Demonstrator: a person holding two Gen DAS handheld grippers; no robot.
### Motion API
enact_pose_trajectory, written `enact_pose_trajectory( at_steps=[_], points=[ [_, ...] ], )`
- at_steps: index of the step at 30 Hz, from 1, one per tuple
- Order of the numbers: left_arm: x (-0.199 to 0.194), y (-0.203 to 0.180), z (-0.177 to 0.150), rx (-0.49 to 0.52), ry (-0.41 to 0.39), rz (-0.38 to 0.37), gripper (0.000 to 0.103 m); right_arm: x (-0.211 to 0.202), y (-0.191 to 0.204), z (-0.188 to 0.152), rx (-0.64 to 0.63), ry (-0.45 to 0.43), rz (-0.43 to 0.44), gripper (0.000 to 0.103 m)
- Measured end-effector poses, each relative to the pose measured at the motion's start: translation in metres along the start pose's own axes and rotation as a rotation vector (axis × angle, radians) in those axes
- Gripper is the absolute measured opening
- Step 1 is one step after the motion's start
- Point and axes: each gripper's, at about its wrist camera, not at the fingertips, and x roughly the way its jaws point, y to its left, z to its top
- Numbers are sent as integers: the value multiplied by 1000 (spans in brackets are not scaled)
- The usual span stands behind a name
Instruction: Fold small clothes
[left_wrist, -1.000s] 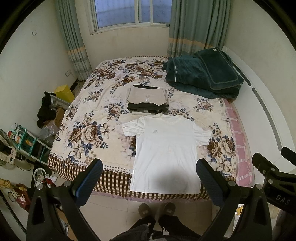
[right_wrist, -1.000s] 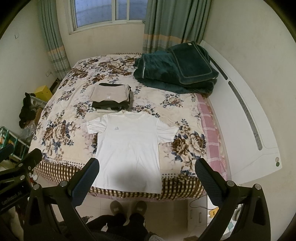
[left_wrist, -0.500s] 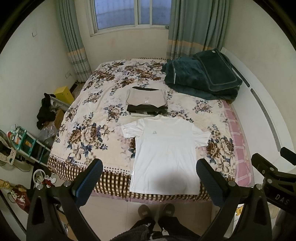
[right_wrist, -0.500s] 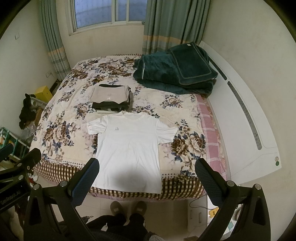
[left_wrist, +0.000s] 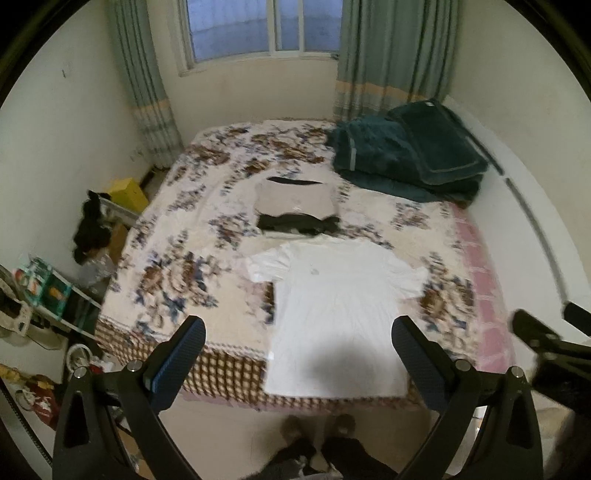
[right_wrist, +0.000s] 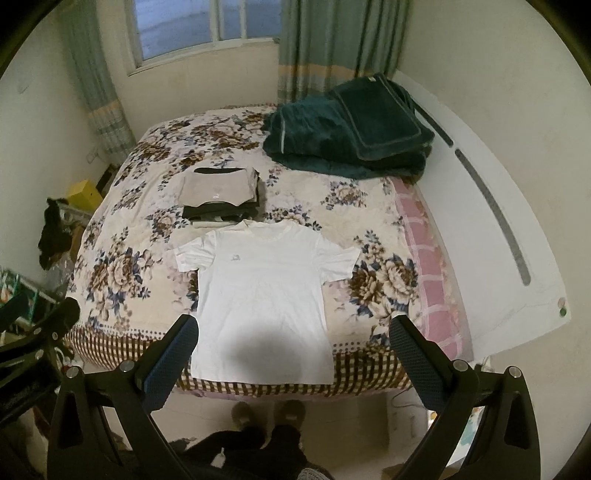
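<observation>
A white T-shirt (left_wrist: 340, 306) lies spread flat, front up, at the near edge of the flowered bed (left_wrist: 192, 236); it also shows in the right wrist view (right_wrist: 262, 295). Its hem hangs over the bed's edge. Behind its collar sits a stack of folded clothes (left_wrist: 295, 206) with a beige piece on top, also in the right wrist view (right_wrist: 218, 195). My left gripper (left_wrist: 299, 362) is open and empty, held high above the floor in front of the bed. My right gripper (right_wrist: 293, 358) is open and empty, likewise well short of the shirt.
A dark green folded blanket (right_wrist: 351, 129) lies at the bed's far right. The white headboard (right_wrist: 498, 236) runs along the right. Clutter, a yellow box (left_wrist: 127, 194) and a rack stand left of the bed. The person's feet (right_wrist: 269, 413) are on the floor below.
Both grippers have drifted slightly; the left wrist view is now motion-blurred and the bed sits lower in it. The shirt and the stack have not moved. Both stay open.
</observation>
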Motion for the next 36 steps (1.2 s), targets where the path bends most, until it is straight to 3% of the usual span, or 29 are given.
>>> enact_pose_trajectory(
  at_steps=[5, 9, 11, 12, 14, 17, 21, 27, 31, 34, 36],
  points=[
    [72, -2, 12, 20, -15, 64, 103, 72, -39, 9, 161, 45, -6, 103],
    [140, -14, 19, 17, 54, 94, 103, 167, -114, -9, 389, 110, -39, 100],
    [174, -16, 16, 26, 78, 118, 103, 212, -148, -17, 492, 154, -50, 74],
    [196, -23, 20, 29, 105, 147, 103, 239, -166, -23, 545, 189, -44, 67],
    [225, -24, 15, 22, 142, 164, 103, 303, -205, -32, 665, 270, 13, 64],
    [280, -30, 14, 3, 178, 228, 103, 395, -253, -46, 804, 322, 98, 64],
    [362, -37, 8, -28, 242, 255, 103, 529, -291, -59, 960, 368, 222, 64],
    [483, -38, -20, -31, 319, 322, 103, 704, -298, -71, 1101, 389, 290, 64],
    [544, -33, -37, -77, 373, 332, 103, 785, -289, -80, 1197, 401, 322, 64],
    [581, -32, -50, -110, 398, 314, 103, 819, -283, -81, 1243, 372, 323, 66],
    [594, -30, -58, -114, 403, 307, 103, 824, -279, -77, 1259, 306, 312, 62]
  ],
)
